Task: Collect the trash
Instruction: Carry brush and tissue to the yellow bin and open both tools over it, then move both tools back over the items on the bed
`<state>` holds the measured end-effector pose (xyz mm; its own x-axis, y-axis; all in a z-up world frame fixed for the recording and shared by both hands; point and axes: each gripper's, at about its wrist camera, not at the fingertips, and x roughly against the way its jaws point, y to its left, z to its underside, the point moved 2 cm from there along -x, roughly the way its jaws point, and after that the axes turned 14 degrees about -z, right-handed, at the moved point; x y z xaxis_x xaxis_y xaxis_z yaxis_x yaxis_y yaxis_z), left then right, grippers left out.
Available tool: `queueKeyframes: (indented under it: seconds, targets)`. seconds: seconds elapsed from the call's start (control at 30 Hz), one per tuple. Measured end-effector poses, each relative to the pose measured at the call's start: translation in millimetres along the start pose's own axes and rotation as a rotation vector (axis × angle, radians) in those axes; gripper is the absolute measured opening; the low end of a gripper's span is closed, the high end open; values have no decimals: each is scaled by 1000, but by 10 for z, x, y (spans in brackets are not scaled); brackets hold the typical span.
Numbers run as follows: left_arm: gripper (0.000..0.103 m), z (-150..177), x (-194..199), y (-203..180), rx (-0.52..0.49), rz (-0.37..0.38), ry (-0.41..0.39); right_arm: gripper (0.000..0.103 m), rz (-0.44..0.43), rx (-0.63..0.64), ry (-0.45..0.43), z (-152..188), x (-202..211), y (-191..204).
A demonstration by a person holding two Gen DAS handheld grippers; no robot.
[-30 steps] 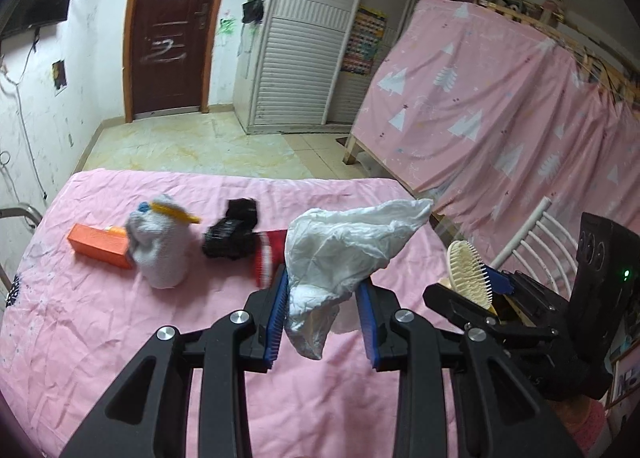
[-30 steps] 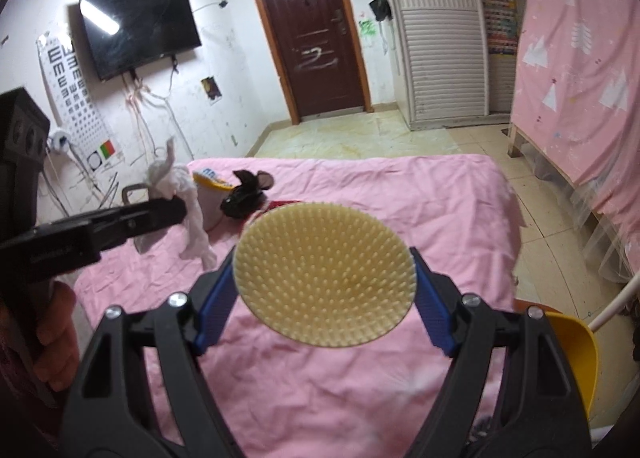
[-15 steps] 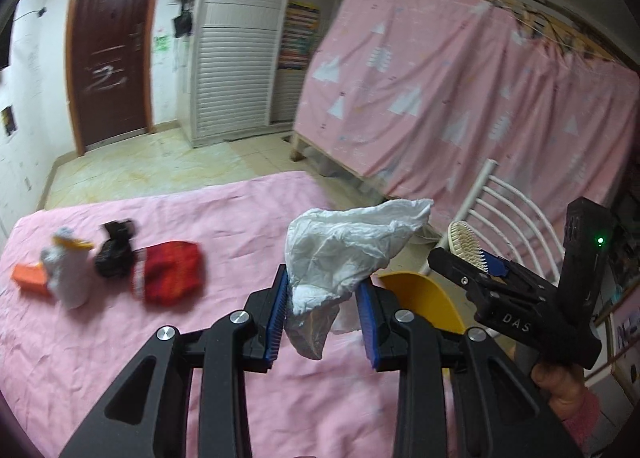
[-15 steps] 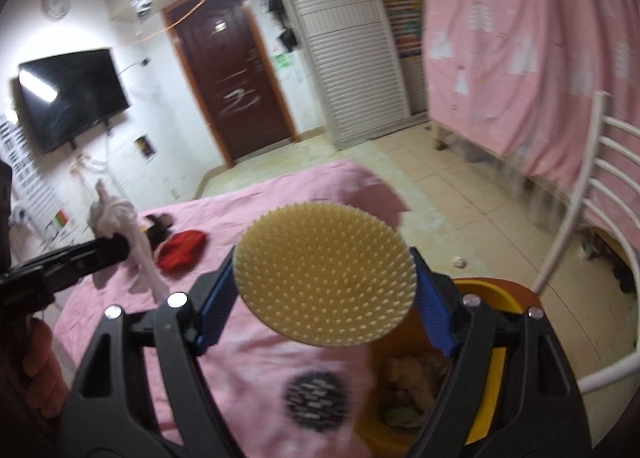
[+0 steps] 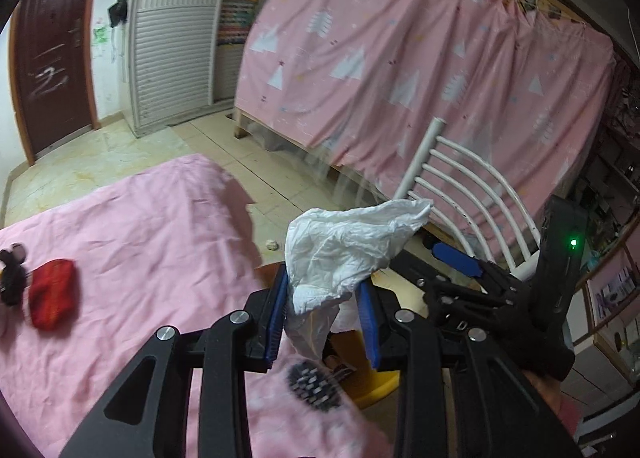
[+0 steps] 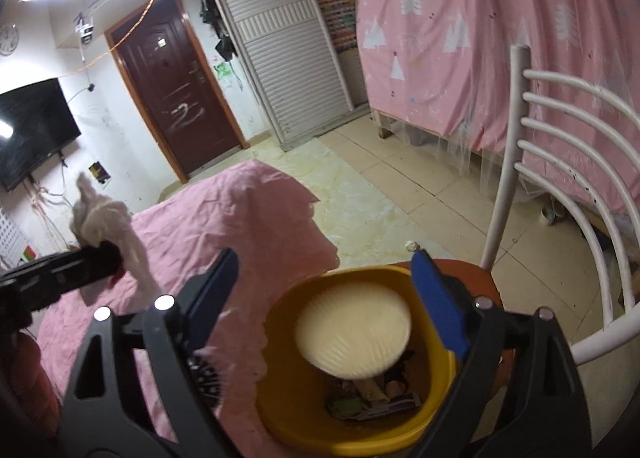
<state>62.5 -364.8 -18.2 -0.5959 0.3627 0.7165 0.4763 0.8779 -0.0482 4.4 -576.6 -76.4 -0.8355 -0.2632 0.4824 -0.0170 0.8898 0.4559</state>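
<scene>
Through my left wrist camera, my left gripper [image 5: 322,314] is clenched on a crumpled white tissue [image 5: 344,254], pinched low so the loose bulk stands up above the pads and cannot slip out. I hold it just past the near right edge of the pink bedspread [image 5: 132,250], with the yellow bin [image 5: 370,382] below and behind it, so I judge it is lined up to go in next. My right gripper [image 5: 444,262] sits just to its right.

Through my right wrist camera, my right gripper [image 6: 324,302] has just been opening and its jaws stand released, no pad touching anything. The round cream scrubbing pad [image 6: 354,334] is loose between and below them, blurred, over the bin's [image 6: 280,386] mouth, where other rubbish lies at the bottom. I opened directly above the bin so it falls inside.
</scene>
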Motion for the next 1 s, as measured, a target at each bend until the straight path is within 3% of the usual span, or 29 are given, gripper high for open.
queueKeyframes:
  seconds: [0.13,0.2,0.27,0.37,0.63,1.0]
  targets:
    - [27,-10,-144,-168,-11,15,25,85,9,-27,-25,-29,63,-103]
    - [35,-21,-182,-213,-14,13,29,85,13,-41,-35,-34,97,-151]
    - [51,-17,-203,-226,-10,16,32,85,19,-53,-44,-28,130,-194]
    - [62,-1,-201,-194,-2,14,30,86,15,-60,-46,-17,139,-168]
    - [67,3,-28,143,44,-30,1,86,-18,4,-22,-11,46,140]
    - [75,-23,443,1029,121,-162,-94,88,-94,125,66,-60,-473,947]
